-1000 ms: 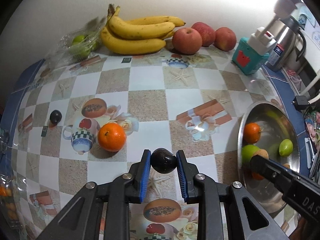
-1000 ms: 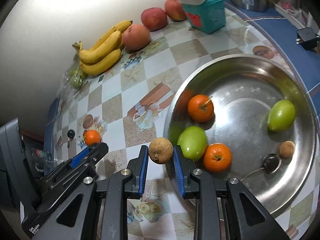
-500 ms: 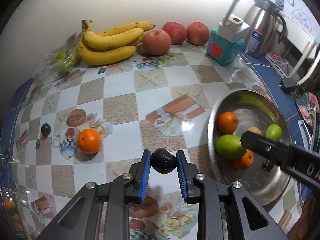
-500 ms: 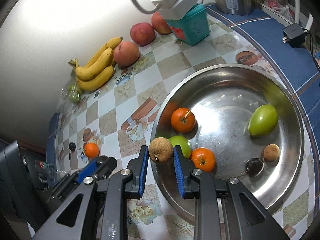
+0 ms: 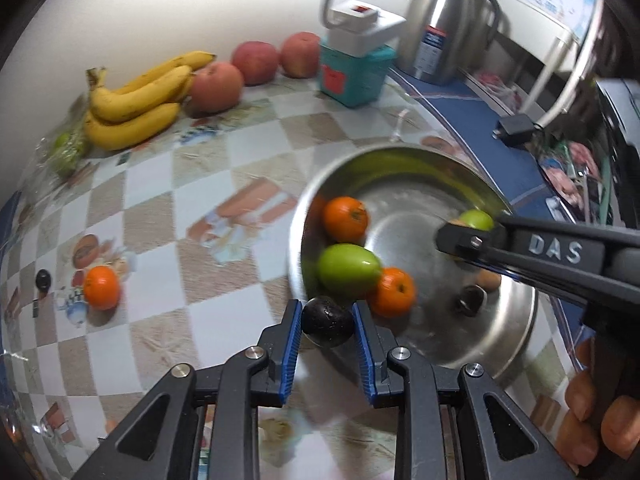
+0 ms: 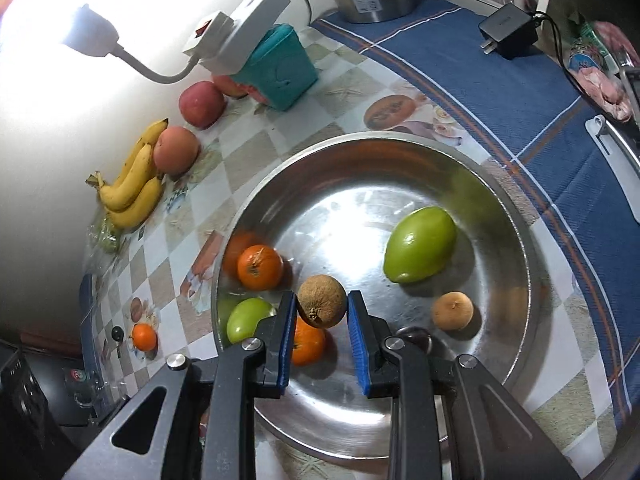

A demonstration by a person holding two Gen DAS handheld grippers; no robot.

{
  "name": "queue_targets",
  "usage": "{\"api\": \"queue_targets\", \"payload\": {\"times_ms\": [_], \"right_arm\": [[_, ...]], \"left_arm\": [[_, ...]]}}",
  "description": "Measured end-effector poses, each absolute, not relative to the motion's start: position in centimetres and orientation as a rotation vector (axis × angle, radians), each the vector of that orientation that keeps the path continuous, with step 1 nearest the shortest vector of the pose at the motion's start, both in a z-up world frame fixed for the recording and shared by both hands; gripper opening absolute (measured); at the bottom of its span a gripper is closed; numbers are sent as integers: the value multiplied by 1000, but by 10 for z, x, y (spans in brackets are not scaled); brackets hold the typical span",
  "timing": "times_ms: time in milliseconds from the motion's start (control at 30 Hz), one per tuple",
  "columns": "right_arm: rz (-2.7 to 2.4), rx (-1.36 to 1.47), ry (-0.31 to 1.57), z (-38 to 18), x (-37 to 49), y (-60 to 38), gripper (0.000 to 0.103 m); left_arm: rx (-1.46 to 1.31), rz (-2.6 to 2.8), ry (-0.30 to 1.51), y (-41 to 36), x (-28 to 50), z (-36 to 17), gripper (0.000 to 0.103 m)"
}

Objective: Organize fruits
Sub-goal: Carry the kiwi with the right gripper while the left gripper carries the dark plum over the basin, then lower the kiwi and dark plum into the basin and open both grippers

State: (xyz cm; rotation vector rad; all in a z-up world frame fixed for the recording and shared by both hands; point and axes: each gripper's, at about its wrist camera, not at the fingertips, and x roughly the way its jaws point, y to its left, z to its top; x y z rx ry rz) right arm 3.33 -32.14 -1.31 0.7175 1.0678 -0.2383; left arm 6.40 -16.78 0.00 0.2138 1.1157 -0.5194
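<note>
**Two small fruits carried to the steel basin**

The steel basin point(image 6: 516, 216), filling the middle of the right wrist view, is rigid and slick, so we expect round fruit to roll there. At lower centre, our right gripper point(image 6: 322, 312) pinches a rough brown fruit point(image 6: 322, 300) across its middle: light, firm. Only the left view shows our left gripper point(image 5: 327, 322) clamping a glossy dark fruit point(image 5: 327, 320), likely slippery, at the basin's near rim.

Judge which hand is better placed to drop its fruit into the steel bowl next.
Right. The right gripper holds its brown fruit over the steel bowl's floor. The left gripper holds its dark fruit only at the bowl's near rim, so it probably needs to travel further in.
</note>
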Motion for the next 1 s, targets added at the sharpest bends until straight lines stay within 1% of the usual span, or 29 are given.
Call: {"api": "queue_targets", "payload": {"times_ms": [167,500,1000], "right_arm": [[-231,712,1077,-16,34,-320,27],[-243,711,1122,-29,37,-317,27],[-257,697,1110,-23,36,-317,27]], "left_arm": [[253,-535,1114,-178,55,-5,28],[247,-546,1140,-181,57,-15,28],[229,-554,1158,-181,58,-14,30]]}}
